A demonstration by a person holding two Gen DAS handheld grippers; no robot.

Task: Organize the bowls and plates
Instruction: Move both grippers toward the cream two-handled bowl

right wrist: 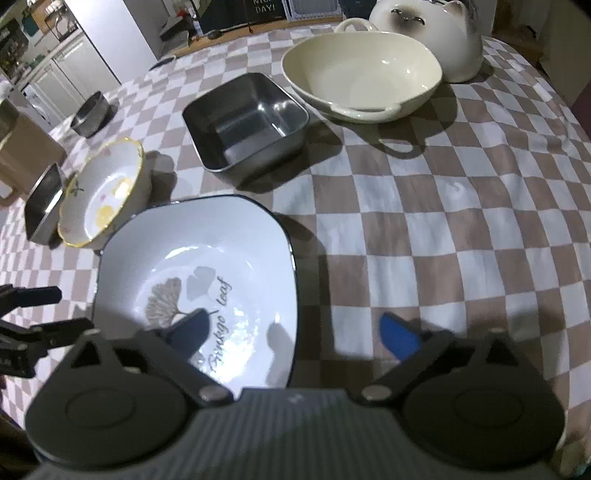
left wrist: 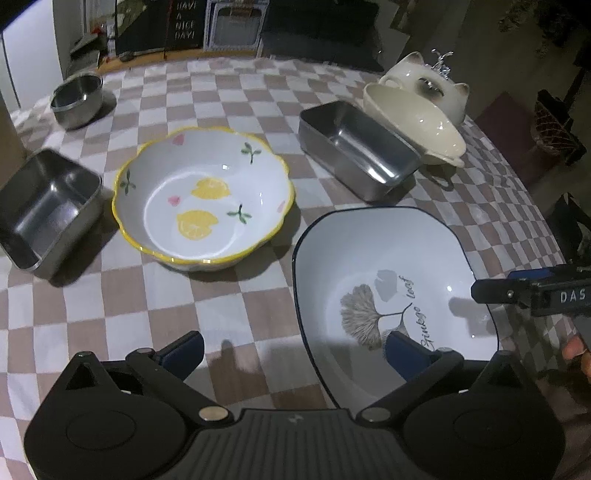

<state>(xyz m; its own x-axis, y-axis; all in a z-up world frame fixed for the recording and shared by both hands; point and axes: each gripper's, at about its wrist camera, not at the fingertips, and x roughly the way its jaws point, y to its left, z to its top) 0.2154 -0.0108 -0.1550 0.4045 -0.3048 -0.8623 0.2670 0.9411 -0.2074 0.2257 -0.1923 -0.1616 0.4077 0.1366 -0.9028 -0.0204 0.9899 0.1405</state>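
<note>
Checkered tablecloth [left wrist: 110, 306]; cat-shaped ceramic jar [right wrist: 436, 37]; white fridge [right wrist: 110, 37].

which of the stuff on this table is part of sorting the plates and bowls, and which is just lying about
Part of the job:
- ginkgo leaf bowl
- lemon-print bowl
- cream handled bowl
- two square steel containers
- round steel bowl

Just lying about:
- cat-shaped ceramic pot
- checkered tablecloth
- chalkboard sign
</note>
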